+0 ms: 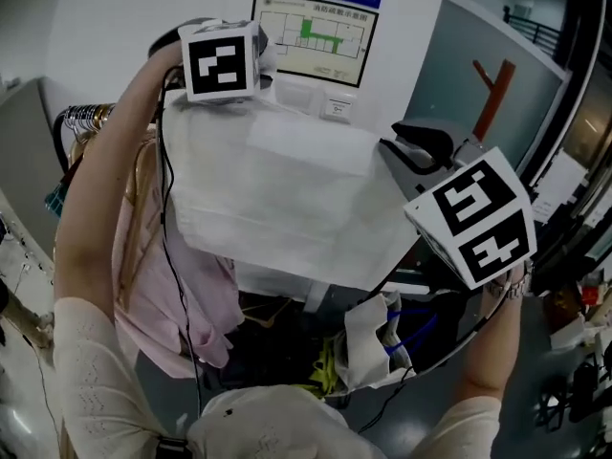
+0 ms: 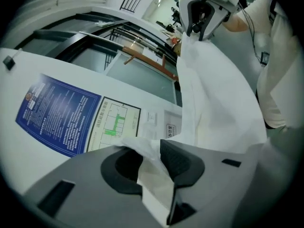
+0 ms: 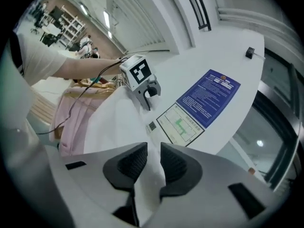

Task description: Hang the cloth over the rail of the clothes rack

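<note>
A white cloth is stretched out flat in the air between my two grippers, in front of a white wall. My left gripper is raised at the upper left and is shut on one corner; the bunched cloth fills its jaws. My right gripper is lower on the right and is shut on the other corner, with cloth running down between its pads. Each gripper view shows the other gripper across the cloth: the right gripper and the left gripper. The clothes rack's hangers show at the left; its rail is hidden.
A pink garment hangs on the rack at the lower left, under my left arm. A floor-plan notice and a blue poster hang on the wall behind. A bag with white and blue contents lies below. A wooden coat stand stands at the right.
</note>
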`<state>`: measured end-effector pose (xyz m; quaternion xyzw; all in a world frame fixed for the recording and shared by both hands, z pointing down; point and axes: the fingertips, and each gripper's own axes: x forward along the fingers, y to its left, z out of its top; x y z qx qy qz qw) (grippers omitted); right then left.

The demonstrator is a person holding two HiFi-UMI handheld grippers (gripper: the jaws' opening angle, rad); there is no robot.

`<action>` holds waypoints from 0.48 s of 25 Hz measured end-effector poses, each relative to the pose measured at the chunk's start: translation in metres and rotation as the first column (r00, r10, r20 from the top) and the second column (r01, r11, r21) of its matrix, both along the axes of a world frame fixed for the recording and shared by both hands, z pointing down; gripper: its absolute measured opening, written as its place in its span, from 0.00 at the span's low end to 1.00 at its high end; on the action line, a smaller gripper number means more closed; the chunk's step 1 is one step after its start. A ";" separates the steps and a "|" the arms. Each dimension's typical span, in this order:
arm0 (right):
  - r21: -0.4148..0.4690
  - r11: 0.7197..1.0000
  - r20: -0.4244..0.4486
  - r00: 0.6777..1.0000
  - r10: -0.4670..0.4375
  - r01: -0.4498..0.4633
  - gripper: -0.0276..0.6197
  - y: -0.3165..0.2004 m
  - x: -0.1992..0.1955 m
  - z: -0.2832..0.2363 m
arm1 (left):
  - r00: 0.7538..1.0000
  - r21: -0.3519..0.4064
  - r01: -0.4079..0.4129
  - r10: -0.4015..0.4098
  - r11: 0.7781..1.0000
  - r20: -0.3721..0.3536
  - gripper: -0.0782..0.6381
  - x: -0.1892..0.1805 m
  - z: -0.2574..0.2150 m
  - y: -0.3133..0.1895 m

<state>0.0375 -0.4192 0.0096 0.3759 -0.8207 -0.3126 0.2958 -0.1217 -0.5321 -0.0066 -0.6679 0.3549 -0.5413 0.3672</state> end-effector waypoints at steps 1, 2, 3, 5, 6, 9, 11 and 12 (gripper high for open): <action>-0.032 0.999 0.033 0.999 -0.006 0.007 0.20 -0.002 0.002 0.000 | 1.000 -0.050 -0.017 0.017 0.999 -0.004 0.27 -0.001 0.002 0.003; -0.066 0.998 0.063 0.998 -0.008 0.013 0.20 -0.004 0.004 0.001 | 0.999 -0.112 -0.036 0.036 0.993 -0.010 0.27 -0.002 0.006 0.006; -0.097 0.995 0.083 0.996 -0.008 0.017 0.20 -0.005 0.006 0.001 | 0.999 -0.175 -0.053 0.052 0.983 -0.012 0.27 -0.003 0.009 0.010; -0.140 0.990 0.099 0.995 0.002 0.012 0.20 -0.009 0.008 0.003 | 0.998 -0.293 -0.063 0.064 0.954 -0.005 0.27 -0.009 0.012 0.016; -0.154 0.988 0.101 0.995 0.010 0.006 0.20 -0.010 0.009 0.005 | 0.998 -0.342 -0.060 0.062 0.938 -0.004 0.27 -0.014 0.012 0.018; -0.180 0.984 0.111 0.993 0.031 -0.011 0.18 -0.012 0.010 0.006 | 0.998 -0.413 -0.046 0.028 0.909 -0.050 0.27 -0.031 -0.001 0.015; -0.193 0.981 0.118 0.992 0.040 -0.016 0.18 -0.012 0.010 0.005 | 0.993 -0.420 -0.033 -0.020 0.907 -0.119 0.27 -0.046 -0.016 0.006; -0.201 0.980 0.119 0.992 0.041 -0.016 0.18 -0.011 0.009 0.005 | 0.985 -0.428 -0.034 -0.043 0.903 -0.170 0.27 -0.054 -0.023 0.003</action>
